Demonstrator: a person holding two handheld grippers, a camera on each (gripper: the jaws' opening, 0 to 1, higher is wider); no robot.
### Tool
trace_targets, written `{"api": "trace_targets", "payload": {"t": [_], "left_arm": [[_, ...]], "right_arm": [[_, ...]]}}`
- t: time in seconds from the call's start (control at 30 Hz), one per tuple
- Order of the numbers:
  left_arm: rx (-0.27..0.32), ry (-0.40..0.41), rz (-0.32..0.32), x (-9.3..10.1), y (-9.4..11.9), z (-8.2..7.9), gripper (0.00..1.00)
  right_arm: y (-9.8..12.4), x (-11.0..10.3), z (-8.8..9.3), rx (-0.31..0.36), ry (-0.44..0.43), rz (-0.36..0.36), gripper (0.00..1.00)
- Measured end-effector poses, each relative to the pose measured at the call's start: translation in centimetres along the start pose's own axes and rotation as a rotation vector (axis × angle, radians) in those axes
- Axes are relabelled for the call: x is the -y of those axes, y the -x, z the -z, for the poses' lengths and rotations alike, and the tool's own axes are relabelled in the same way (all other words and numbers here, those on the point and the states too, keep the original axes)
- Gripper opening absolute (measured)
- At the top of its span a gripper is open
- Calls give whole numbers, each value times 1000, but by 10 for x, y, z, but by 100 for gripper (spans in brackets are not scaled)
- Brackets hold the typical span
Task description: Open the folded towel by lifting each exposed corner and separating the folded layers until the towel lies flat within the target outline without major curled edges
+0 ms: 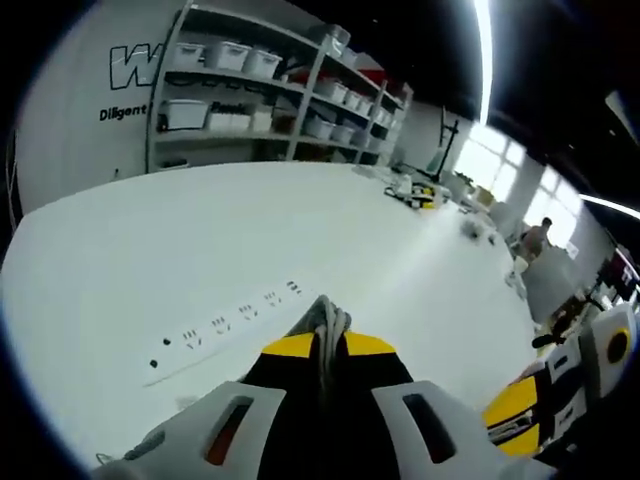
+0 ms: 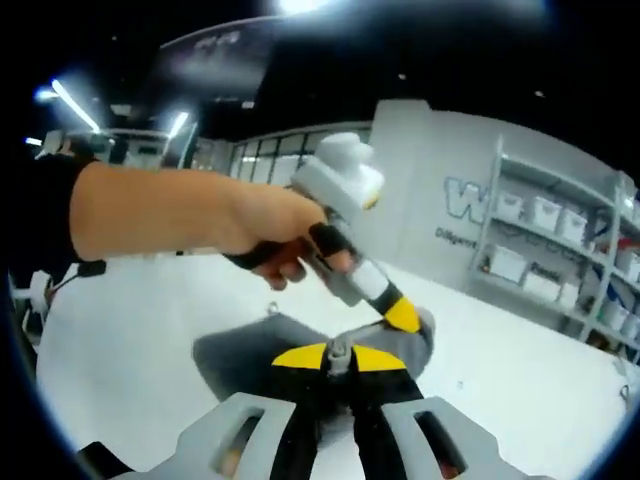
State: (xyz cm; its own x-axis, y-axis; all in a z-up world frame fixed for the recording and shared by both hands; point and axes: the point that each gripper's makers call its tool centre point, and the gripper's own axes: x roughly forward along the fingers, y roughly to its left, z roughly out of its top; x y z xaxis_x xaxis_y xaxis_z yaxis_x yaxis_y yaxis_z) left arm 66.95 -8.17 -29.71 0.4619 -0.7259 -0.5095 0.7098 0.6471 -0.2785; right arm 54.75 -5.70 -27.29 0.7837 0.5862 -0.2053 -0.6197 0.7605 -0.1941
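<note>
Both tools (image 1: 328, 345) (image 2: 340, 358) pinching grey towel (image 2: 250, 355), folds hidden

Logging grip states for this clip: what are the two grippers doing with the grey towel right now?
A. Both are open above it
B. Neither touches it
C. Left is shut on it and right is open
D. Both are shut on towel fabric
D. In the left gripper view, the left gripper pinches a fold of the towel; in the right gripper view, the right gripper clamps fabric too.

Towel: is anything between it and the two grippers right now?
Nothing visible. The left gripper is shut on a bunch of the grey towel, and the right gripper is shut on another part, both lifted above the white table.
</note>
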Motion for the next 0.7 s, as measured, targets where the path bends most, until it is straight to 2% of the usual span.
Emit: {"api": "trace_targets", "payload": {"t": [0.33, 0.6, 0.7], "left_arm": [[20, -6, -10, -1, -8, -1, 10], [21, -7, -14, 21, -25, 18, 10], [15, -5, -22, 17, -36, 20, 10]], "right_arm": [[6, 15, 12, 16, -52, 27, 3], [15, 28, 33, 3, -105, 63, 3], [22, 37, 46, 3, -148, 92, 3]]}}
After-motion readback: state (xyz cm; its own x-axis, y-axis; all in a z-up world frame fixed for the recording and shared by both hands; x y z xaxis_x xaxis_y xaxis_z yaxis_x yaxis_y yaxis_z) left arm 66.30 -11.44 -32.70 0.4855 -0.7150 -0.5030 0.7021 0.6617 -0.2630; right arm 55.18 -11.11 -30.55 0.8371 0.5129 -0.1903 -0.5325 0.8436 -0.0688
